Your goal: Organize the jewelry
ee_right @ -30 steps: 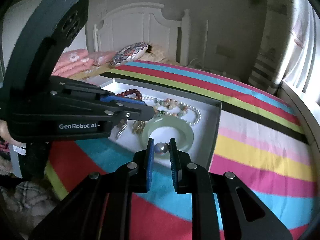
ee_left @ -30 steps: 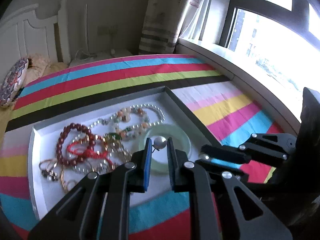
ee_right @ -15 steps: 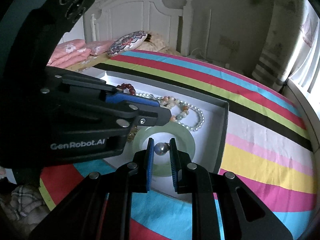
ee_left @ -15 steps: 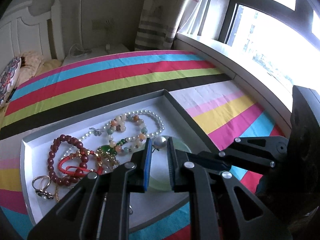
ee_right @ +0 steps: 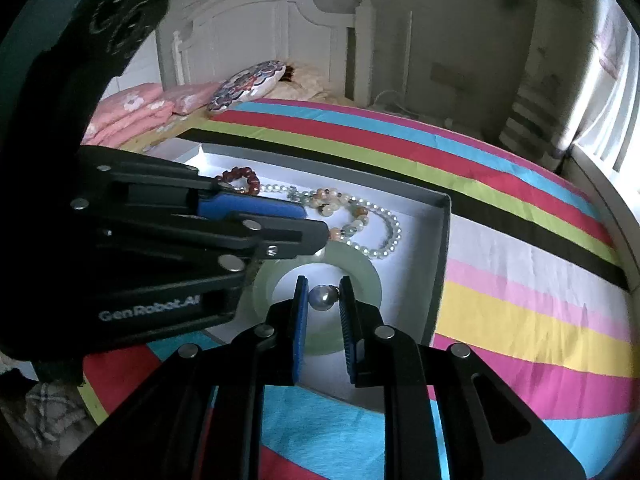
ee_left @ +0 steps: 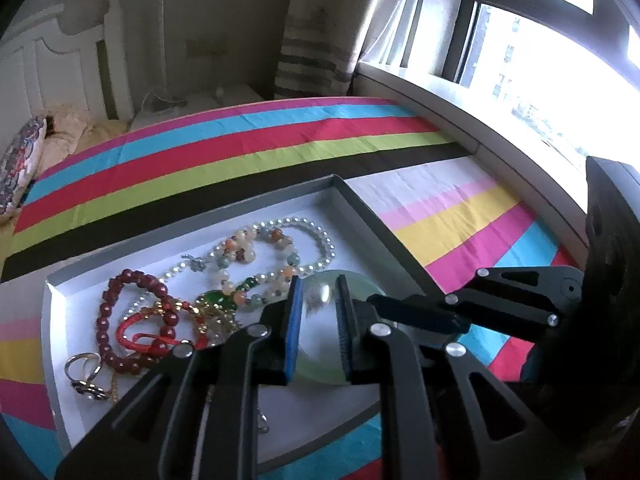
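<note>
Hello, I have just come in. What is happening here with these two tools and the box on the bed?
A person holds a gripper in each hand over a shallow grey tray of jewelry on a striped bedspread. The right gripper has its jaws shut on a grey pearl earring. The left gripper pinches what looks like a second pearl, blurred here. Both hover above a pale green jade bangle; beaded bracelets and rings lie alongside.

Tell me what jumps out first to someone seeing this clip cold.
Probably the bright striped bedspread, then the gray tray lying on it, heaped with jewelry: a red bead bracelet at its left, a pearl strand further back. Close up, the right claw pinches a silver pearl earring above a pale green bangle.
</note>
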`<state>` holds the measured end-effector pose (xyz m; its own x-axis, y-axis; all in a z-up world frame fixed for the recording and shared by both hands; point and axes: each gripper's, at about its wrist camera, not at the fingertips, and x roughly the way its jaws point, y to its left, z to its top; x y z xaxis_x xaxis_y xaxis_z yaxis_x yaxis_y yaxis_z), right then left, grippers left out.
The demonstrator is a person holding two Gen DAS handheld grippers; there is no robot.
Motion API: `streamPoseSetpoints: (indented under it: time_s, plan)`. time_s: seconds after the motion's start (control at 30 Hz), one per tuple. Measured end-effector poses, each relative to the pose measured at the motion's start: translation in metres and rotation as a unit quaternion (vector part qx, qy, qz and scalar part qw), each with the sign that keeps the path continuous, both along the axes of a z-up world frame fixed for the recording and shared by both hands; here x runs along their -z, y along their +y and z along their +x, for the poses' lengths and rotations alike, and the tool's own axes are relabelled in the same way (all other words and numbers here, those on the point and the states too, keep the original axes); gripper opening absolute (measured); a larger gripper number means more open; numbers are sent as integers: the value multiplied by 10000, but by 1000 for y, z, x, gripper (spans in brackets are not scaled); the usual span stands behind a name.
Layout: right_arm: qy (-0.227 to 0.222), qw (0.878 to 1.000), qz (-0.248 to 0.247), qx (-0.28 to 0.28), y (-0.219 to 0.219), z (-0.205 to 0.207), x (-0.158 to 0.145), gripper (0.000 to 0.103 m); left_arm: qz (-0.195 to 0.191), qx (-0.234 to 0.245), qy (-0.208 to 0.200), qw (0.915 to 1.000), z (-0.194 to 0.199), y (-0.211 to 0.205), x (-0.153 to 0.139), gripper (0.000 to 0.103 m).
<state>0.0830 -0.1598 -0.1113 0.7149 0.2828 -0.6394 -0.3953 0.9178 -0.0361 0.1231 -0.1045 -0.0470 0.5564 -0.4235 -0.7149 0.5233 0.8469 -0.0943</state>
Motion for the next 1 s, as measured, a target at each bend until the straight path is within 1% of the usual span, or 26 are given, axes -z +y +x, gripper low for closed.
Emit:
streamPoseSetpoints:
  time_s: [0.03,0.07,0.1,0.13,0.17,0.2,0.23,0.27,0.3,0.33,0.4,0.43,0.47,0.5,0.53,0.57,0.63,0.7,0.87,0.93,1.0]
  plan:
    - [18,10000,31,33,-1,1,0,19,20,-30,-49,10000,-1,1,0,30]
    - [28,10000,51,52,-3,3,1,19,35,-78,-118,9999,-2,2,-1,44]
    - [32,9999,74,74,-4,3,1,20,36,-120,-171,9998,-3,3,-2,50]
    - [34,9999,88,90,-5,3,1,26,25,-184,-256,9995,-5,5,-4,58]
    - [33,9999,103,111,-5,3,1,33,18,-212,-291,9994,-5,7,-5,61]
    - [24,9998,117,127,-6,3,1,36,19,-241,-321,9992,-5,9,-6,62]
    - [4,9998,128,143,-6,3,0,43,31,-280,-359,9990,-5,10,-7,64]
    - [-14,9998,132,155,-6,2,-1,48,41,-306,-393,9988,-6,11,-8,68]
    - [-33,9998,134,170,-7,1,-1,49,68,-362,-470,9982,-7,13,-10,72]
    - [-44,9997,136,190,-7,1,-1,51,91,-405,-526,9978,-9,14,-11,74]
    - [-88,9996,139,246,-9,-3,-2,59,145,-534,-675,9962,-14,19,-15,83]
    - [-131,9994,143,283,-9,-6,-4,66,169,-615,-750,9951,-16,22,-17,85]
    - [-215,9990,168,349,-11,-11,-6,74,205,-752,-887,9930,-21,26,-20,92]
    - [-292,9985,244,402,-13,-17,-8,78,237,-878,-1060,9902,-28,31,-22,99]
    - [-325,9981,321,422,-15,-21,-9,84,247,-962,-1219,9876,-35,36,-25,101]
    - [-376,9971,470,476,-18,-28,-11,86,256,-1037,-1342,9852,-41,41,-27,100]
    - [-454,9952,654,570,-20,-39,-11,86,258,-1232,-1504,9806,-55,53,-26,100]
    - [-527,9939,707,661,-20,-45,-11,86,195,-1462,-1604,9760,-67,67,-21,100]
    - [-837,9889,796,935,-6,-58,-13,86,86,-1906,-1645,9678,-82,99,-8,100]
    - [-994,9872,756,993,2,-60,-14,86,-17,-1999,-1618,9664,-83,113,-4,100]
    - [-1152,9840,682,1178,7,-61,-14,86,-71,-2072,-1634,9645,-83,119,-1,100]
